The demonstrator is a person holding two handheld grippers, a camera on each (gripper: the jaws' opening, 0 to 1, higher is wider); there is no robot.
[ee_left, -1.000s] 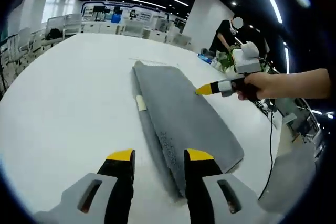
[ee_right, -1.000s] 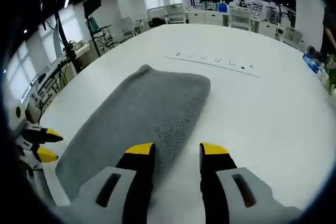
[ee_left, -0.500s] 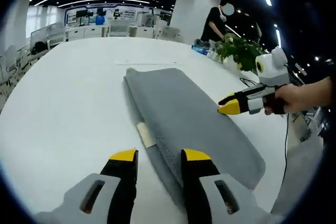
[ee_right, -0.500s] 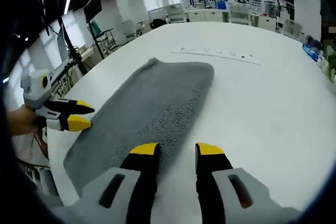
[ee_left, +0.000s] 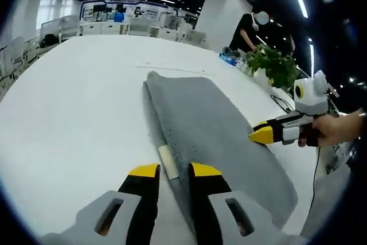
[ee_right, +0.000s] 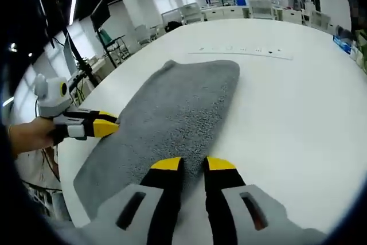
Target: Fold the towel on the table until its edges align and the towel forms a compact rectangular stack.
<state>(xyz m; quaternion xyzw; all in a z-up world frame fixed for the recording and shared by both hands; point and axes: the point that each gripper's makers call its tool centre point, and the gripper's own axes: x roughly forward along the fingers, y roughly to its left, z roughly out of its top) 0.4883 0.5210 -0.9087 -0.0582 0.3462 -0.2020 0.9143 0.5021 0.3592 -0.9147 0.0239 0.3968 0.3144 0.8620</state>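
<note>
- Left gripper view, nearest: left gripper, yellow-tipped jaws nearly together with a slim gap, holding nothing; they stand at the near long edge of the towel, just by a pale label sewn at that edge.
- Right gripper view, nearest: right gripper, jaws likewise drawn close with a narrow gap, nothing between them; tips sit over the towel at its near long edge.
- Towel: grey terry, already folded into a long narrow strip, lying flat on the white table and running away from both cameras; its far end has rounded corners.
- Across the towel: in each view the other gripper comes in at the opposite long edge, tips close to the cloth; contact cannot be told.
- Step in hand, as judged: both grippers positioned on opposite long edges, seemingly ready to pinch for a further fold. Next move calls for closing on an edge layer without dragging the strip, then carrying it over so the edges meet.
- Table: bare, glossy, a faint row of marks beyond the towel.
- Room, far: open office, desks, ceiling light strips, a potted plant, a person standing.
</note>
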